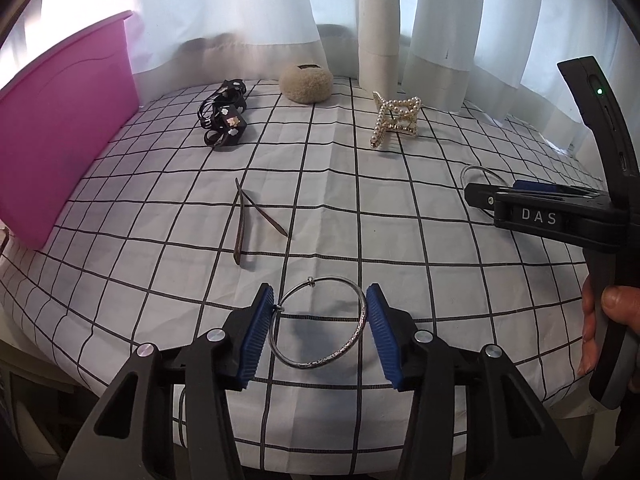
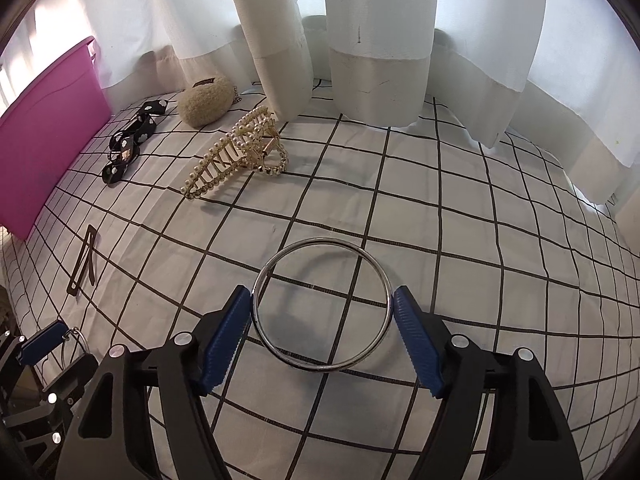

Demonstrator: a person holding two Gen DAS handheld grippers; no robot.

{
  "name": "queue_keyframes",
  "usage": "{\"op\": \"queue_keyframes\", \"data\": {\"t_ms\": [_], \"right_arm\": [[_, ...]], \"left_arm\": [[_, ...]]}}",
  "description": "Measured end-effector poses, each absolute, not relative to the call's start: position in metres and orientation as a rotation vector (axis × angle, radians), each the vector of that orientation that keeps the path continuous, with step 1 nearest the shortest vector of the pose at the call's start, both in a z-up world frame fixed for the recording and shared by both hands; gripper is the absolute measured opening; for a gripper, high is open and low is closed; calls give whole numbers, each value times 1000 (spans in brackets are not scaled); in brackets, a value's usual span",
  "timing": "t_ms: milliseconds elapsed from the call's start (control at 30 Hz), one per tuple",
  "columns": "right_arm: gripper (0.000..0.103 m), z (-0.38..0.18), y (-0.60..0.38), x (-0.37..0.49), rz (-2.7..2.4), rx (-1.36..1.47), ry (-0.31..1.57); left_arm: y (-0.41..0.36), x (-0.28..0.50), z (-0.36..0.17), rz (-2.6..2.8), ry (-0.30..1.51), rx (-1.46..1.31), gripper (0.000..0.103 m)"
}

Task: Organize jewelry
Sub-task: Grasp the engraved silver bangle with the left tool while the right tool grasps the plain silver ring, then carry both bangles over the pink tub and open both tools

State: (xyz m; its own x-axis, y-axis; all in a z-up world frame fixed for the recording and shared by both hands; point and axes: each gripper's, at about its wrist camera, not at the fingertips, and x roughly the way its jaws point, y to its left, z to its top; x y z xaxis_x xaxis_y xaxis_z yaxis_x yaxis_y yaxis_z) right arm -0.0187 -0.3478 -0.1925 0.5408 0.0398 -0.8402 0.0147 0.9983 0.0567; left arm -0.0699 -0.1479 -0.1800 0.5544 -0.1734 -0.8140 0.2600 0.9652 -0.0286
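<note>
My left gripper (image 1: 320,320) is shut on a thin engraved silver bangle (image 1: 356,334), its blue pads touching both sides, just above the checked cloth (image 1: 320,200). My right gripper (image 2: 323,322) is shut on a plain smooth silver bangle (image 2: 352,362), pads pressing its two sides. The right gripper also shows in the left wrist view (image 1: 520,200) at the right, with its bangle (image 1: 472,170) partly hidden behind it. The left gripper (image 2: 44,340) shows at the lower left of the right wrist view.
A pink bin (image 1: 60,128) stands at the left. On the cloth lie a pearl hair claw (image 1: 394,120), black flower hair ties (image 1: 224,118), a fuzzy beige pouch (image 1: 306,84) and brown hair clips (image 1: 248,216). White curtains (image 2: 360,40) hang behind.
</note>
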Motion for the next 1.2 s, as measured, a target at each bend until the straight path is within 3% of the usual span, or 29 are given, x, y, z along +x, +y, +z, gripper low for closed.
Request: {"op": "queue_keyframes", "data": {"t_ms": [700, 1200], "right_arm": [[71, -101, -283, -18, 67, 69, 890], [71, 9, -179, 23, 169, 28, 706]], "left_arm": [[-78, -36, -75, -222, 766, 39, 46], [51, 15, 22, -103, 619, -74, 47]]}}
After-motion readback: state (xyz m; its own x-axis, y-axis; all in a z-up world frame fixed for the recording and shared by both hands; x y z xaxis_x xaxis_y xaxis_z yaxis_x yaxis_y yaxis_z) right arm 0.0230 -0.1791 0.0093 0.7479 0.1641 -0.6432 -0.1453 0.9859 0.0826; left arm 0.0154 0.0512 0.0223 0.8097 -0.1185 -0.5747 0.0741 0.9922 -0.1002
